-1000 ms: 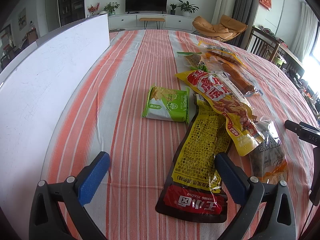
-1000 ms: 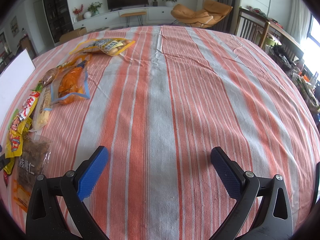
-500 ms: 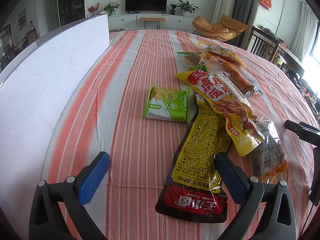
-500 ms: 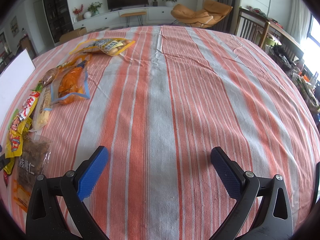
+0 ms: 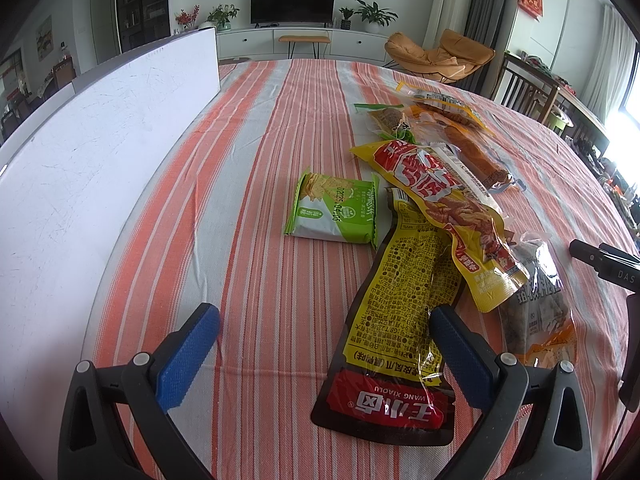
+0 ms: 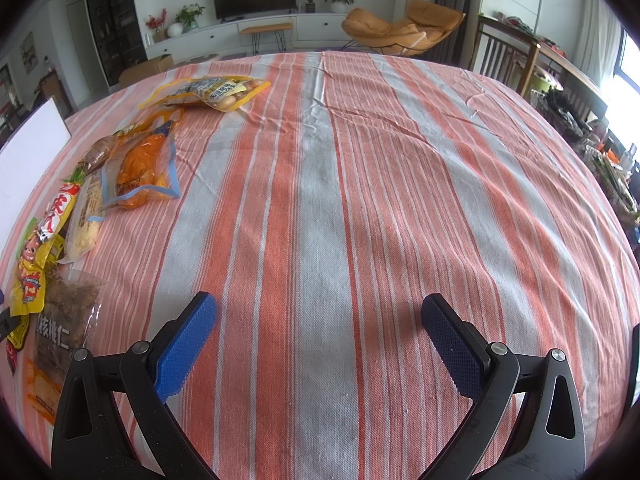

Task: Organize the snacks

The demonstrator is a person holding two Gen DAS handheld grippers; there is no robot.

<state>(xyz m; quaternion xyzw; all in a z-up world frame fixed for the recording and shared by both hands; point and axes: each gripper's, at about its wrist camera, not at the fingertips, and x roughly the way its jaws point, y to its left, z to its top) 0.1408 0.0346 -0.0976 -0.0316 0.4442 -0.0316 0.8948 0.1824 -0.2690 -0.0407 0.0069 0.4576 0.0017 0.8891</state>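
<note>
Lying flat on the striped tabletop [image 5: 256, 208] near its close edge, the yellow-and-black pouch [image 5: 404, 312] looks light, limp and glossy — likely slippery, so its red bottom hem seems the best hold. The left gripper [image 5: 324, 344] hovers spread wide, empty, its right finger over the pouch. The right gripper [image 6: 320, 332] gapes too — over bare cloth. A green cracker pack [image 5: 336, 210] lies just beside.
</note>
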